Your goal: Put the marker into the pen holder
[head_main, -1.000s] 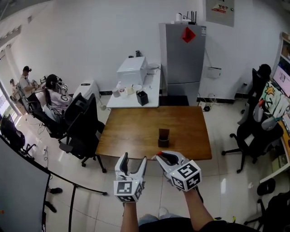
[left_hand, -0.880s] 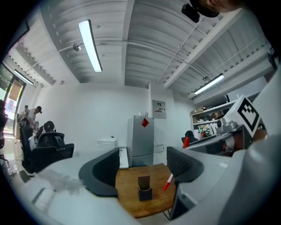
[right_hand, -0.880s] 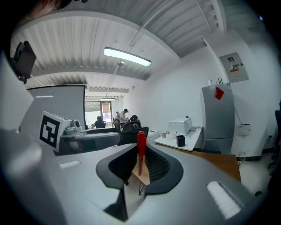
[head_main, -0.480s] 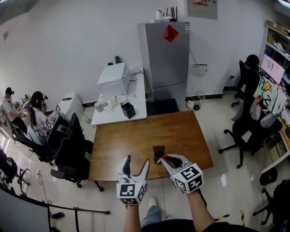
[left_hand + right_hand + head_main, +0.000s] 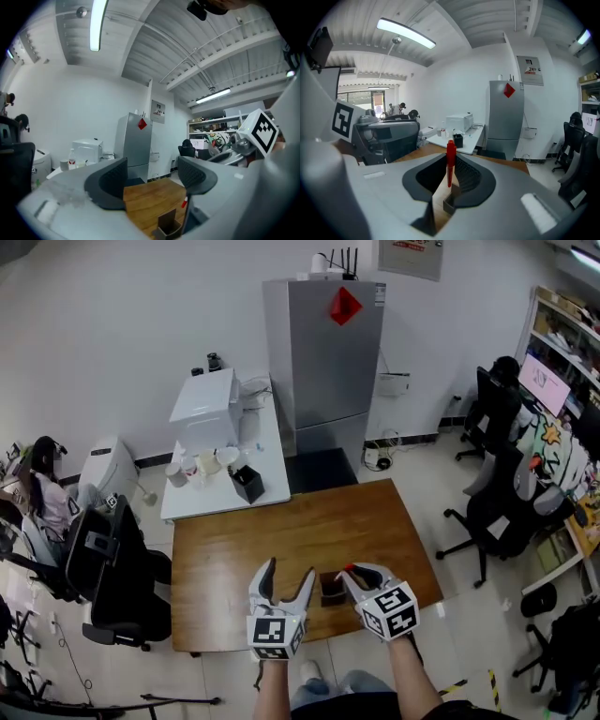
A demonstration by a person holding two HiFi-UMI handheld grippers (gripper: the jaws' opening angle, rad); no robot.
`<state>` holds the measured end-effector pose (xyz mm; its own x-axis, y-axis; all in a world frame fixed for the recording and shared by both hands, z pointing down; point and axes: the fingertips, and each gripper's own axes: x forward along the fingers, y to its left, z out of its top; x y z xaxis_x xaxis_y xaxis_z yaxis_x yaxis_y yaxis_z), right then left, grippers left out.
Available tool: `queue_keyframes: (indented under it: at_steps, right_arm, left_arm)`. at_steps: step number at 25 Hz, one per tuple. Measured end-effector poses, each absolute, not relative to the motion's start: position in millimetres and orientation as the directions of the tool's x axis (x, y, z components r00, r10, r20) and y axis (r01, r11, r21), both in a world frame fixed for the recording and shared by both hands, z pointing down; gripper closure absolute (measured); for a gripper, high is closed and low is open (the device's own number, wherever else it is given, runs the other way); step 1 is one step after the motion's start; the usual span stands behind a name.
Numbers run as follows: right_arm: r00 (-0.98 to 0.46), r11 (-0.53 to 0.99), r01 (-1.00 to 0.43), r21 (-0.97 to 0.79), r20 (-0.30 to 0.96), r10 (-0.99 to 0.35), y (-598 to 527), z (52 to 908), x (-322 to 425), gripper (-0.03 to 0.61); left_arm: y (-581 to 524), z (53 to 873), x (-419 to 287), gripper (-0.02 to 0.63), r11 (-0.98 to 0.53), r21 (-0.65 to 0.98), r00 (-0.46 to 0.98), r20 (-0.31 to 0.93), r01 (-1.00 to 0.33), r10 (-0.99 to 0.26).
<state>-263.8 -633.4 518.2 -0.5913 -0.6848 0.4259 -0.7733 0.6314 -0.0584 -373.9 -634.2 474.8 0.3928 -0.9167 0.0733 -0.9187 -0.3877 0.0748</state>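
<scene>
A small dark brown pen holder stands on the wooden table near its front edge. My right gripper is shut on a red marker, which stands upright between the jaws. Its red end shows just right of the holder's top. In the right gripper view the pen holder lies below the marker. My left gripper hangs open and empty just left of the holder. Through its jaws I see the pen holder and a bit of the marker.
Behind the wooden table stand a white table with a white machine and a black box, and a grey fridge. Black office chairs stand at the left and right. A person sits at the far left.
The view has closed in on the table. Both grippers have gone forward from short of the table's front edge to over it, the right one bringing the marker up to the holder.
</scene>
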Motion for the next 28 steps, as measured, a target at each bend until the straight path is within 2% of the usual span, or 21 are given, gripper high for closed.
queue_keyframes:
  at_steps: [7,16,28]
  right_arm:
    - [-0.525,0.599,-0.799,-0.047,0.541,-0.657,-654.5,605.7,-253.6,0.522]
    - [-0.506,0.579,-0.814,-0.043,0.542,-0.671,-655.6,704.4,-251.1,0.522]
    - [-0.447,0.517,-0.851,-0.089,0.64,-0.625,-648.5,758.6,-248.8,0.519]
  left_arm:
    - [-667.7,537.1,-370.8,0.275,-0.375,0.126,0.393,0.178,-0.918,-0.902]
    - [-668.8,603.1,-359.7,0.275,-0.33,0.17,0.367,0.293,-0.928,-0.883]
    - [-650.0,634.8,-362.6,0.275,-0.315,0.191,0.364,0.35,-0.93,-0.863]
